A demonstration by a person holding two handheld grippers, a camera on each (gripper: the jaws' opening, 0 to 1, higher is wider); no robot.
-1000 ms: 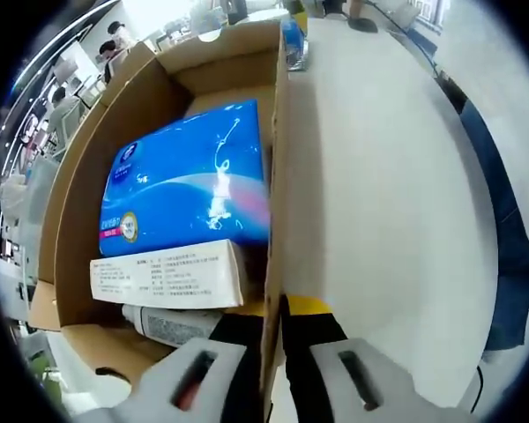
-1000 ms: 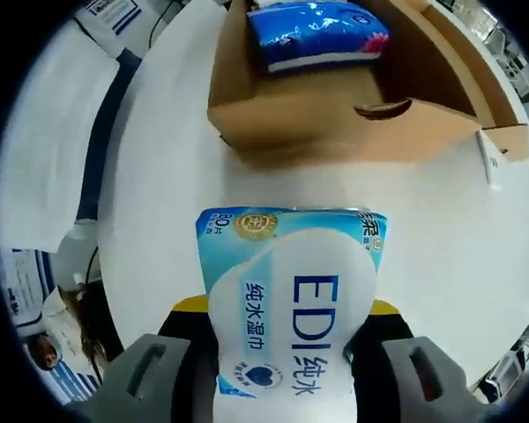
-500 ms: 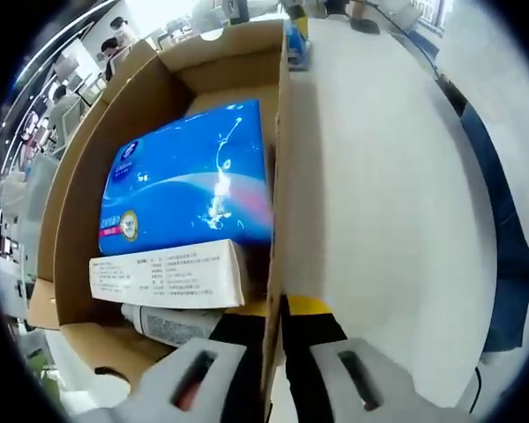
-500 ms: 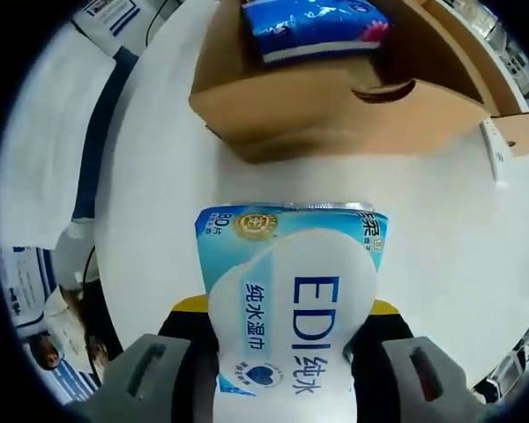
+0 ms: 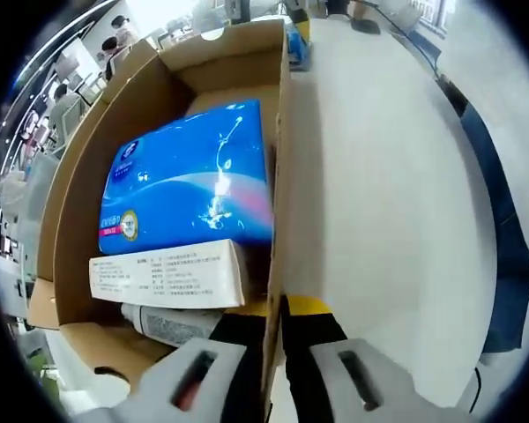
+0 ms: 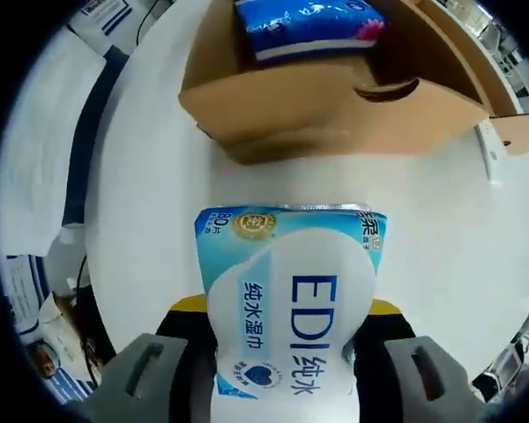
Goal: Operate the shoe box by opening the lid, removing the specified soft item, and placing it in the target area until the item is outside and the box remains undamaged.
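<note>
An open cardboard shoe box stands on a white table. Inside lie a blue tissue pack, a white printed carton and a bottle. My left gripper is shut on the box's near side wall, one jaw inside and one outside. My right gripper is shut on a light blue EDI wet-wipe pack, held over the table just outside the box. The blue tissue pack shows in the box beyond it.
A dark blue cloth hangs past the table's right edge. A small blue item sits at the table's far end. Papers lie beyond the table on the left. A white strip lies beside the box flap.
The right gripper with the wet-wipe pack has drawn slightly away from the box, which sits a little higher in its view. The left gripper's hold on the box wall is unchanged.
</note>
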